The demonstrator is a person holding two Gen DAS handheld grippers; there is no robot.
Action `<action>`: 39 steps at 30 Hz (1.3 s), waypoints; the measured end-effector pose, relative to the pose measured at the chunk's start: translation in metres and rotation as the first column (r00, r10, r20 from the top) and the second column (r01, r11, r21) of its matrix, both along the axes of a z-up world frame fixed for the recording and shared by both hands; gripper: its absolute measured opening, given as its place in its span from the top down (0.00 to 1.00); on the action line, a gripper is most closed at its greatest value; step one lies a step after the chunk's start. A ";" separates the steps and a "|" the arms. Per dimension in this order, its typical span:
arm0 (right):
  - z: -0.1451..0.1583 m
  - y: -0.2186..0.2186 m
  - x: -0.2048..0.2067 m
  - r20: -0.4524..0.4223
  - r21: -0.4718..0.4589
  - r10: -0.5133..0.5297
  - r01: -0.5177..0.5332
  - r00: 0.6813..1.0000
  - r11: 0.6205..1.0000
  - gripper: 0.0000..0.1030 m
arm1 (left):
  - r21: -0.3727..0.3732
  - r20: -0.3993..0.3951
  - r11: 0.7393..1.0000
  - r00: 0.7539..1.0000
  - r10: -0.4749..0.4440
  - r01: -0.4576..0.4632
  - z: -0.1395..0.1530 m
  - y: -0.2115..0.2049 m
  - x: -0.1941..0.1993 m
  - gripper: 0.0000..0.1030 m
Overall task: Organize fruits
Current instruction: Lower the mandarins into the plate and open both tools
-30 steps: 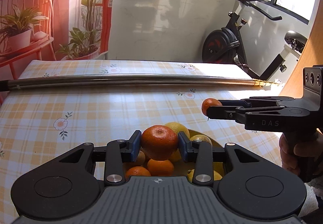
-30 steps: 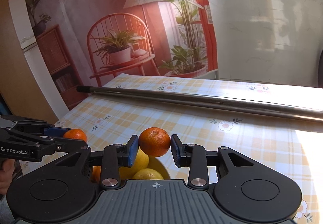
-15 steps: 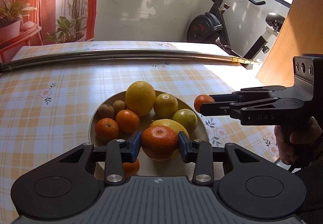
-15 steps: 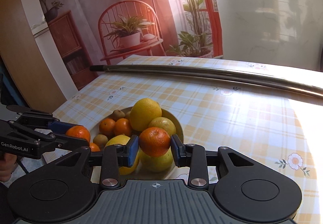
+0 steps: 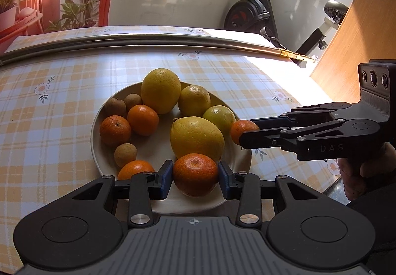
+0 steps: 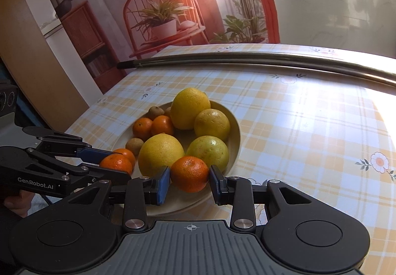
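1. The black left gripper (image 5: 195, 177) has its blue-padded fingers (image 5: 165, 177) clamped on a small orange mandarin (image 5: 195, 174) above the near rim of the round beige plate (image 5: 97, 146) of citrus on the checked counter (image 5: 49, 126).
2. The black right gripper (image 6: 190, 182) has its fingers clamped on a second orange mandarin (image 6: 189, 173), over the plate's right side.

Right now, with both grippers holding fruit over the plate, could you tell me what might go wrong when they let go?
1. The round beige plate is crowded; the orange tangerine in the left gripper hangs near the front rim, so it may roll off once released.
2. The small tangerine in the right gripper sits close against the big yellow citrus and greenish citrus; lowering it could nudge them.
3. The two grippers are close together and could collide.
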State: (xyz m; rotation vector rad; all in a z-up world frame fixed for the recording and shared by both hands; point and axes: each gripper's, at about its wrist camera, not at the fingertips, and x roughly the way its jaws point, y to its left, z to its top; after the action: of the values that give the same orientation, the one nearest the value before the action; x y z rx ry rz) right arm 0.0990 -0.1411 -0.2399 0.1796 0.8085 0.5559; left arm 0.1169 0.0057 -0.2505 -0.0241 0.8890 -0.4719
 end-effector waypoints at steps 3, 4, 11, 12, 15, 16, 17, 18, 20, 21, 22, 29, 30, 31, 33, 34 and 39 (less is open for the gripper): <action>-0.003 0.005 0.001 -0.021 -0.009 0.018 -0.018 1.000 1.000 0.69 | 0.003 -0.019 1.000 1.000 -0.004 0.004 -0.004 -0.001 0.001 0.60; -0.004 0.008 0.001 -0.025 -0.017 0.024 -0.025 0.999 1.000 0.69 | 0.005 -0.023 1.000 1.000 -0.005 0.005 -0.005 -0.002 0.001 0.60; -0.006 0.021 0.011 -0.041 -0.066 0.055 -0.058 0.998 0.996 0.69 | 0.022 -0.037 0.999 0.999 0.030 -0.029 -0.012 0.000 0.006 0.61; -0.006 0.023 0.012 -0.041 -0.071 0.059 -0.062 0.997 0.996 0.69 | 0.020 -0.036 0.999 0.999 0.033 -0.033 -0.012 0.000 0.007 0.61; -0.006 0.029 0.014 -0.039 -0.103 0.077 -0.081 0.996 0.991 0.69 | 0.021 -0.029 0.999 0.999 0.030 -0.029 -0.013 0.000 0.008 0.61; -0.006 0.031 0.013 -0.038 -0.107 0.081 -0.085 0.996 0.991 0.69 | 0.026 -0.027 0.999 0.999 0.026 -0.026 -0.013 -0.001 0.008 0.61; -0.006 0.032 0.013 -0.035 -0.111 0.083 -0.086 0.996 0.990 0.69 | 0.033 -0.025 0.999 0.999 0.022 -0.021 -0.013 -0.002 0.008 0.61; -0.006 0.032 0.013 -0.033 -0.113 0.082 -0.086 0.996 0.990 0.69 | 0.039 -0.022 0.999 1.000 0.020 -0.019 -0.013 -0.003 0.007 0.61; -0.007 0.031 0.013 -0.039 -0.113 0.076 -0.080 0.996 0.990 0.69 | 0.037 -0.021 0.999 1.000 0.019 -0.018 -0.013 -0.004 0.007 0.61; -0.008 0.031 0.013 -0.043 -0.113 0.071 -0.075 0.997 0.991 0.69 | 0.036 -0.021 0.999 1.000 0.020 -0.019 -0.013 -0.003 0.007 0.61; -0.009 0.031 0.013 -0.045 -0.113 0.067 -0.072 0.997 0.991 0.69 | 0.036 -0.022 0.999 1.000 0.023 -0.022 -0.013 -0.003 0.007 0.61; -0.009 0.035 0.010 -0.037 -0.130 0.071 -0.075 0.997 0.989 0.68 | 0.041 -0.005 0.999 1.000 0.023 -0.023 -0.010 -0.003 0.004 0.60; -0.008 0.036 0.009 -0.035 -0.137 0.072 -0.076 0.997 0.988 0.67 | 0.044 -0.004 0.999 1.000 0.022 -0.022 -0.009 -0.004 0.003 0.60; -0.006 0.036 0.009 -0.031 -0.145 0.072 -0.076 0.997 0.986 0.67 | 0.048 0.000 0.999 1.000 0.023 -0.023 -0.008 -0.003 0.003 0.60; -0.004 0.037 0.007 -0.025 -0.153 0.071 -0.074 0.997 0.985 0.66 | 0.041 0.007 0.999 1.000 0.027 -0.027 -0.006 -0.002 0.002 0.60; -0.003 0.037 0.007 -0.022 -0.154 0.070 -0.073 0.997 0.985 0.66 | 0.034 0.010 0.999 0.999 0.031 -0.032 -0.005 0.000 0.001 0.60; 0.005 0.034 0.003 -0.001 -0.165 0.049 -0.049 0.999 0.985 0.60 | 0.046 0.048 0.997 0.997 0.053 -0.055 0.004 0.004 -0.001 0.58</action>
State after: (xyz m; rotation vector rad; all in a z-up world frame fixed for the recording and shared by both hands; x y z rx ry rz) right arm 0.1017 -0.1069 -0.2350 0.0070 0.8538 0.5327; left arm 0.1156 0.0094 -0.2468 0.0058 0.8512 -0.3996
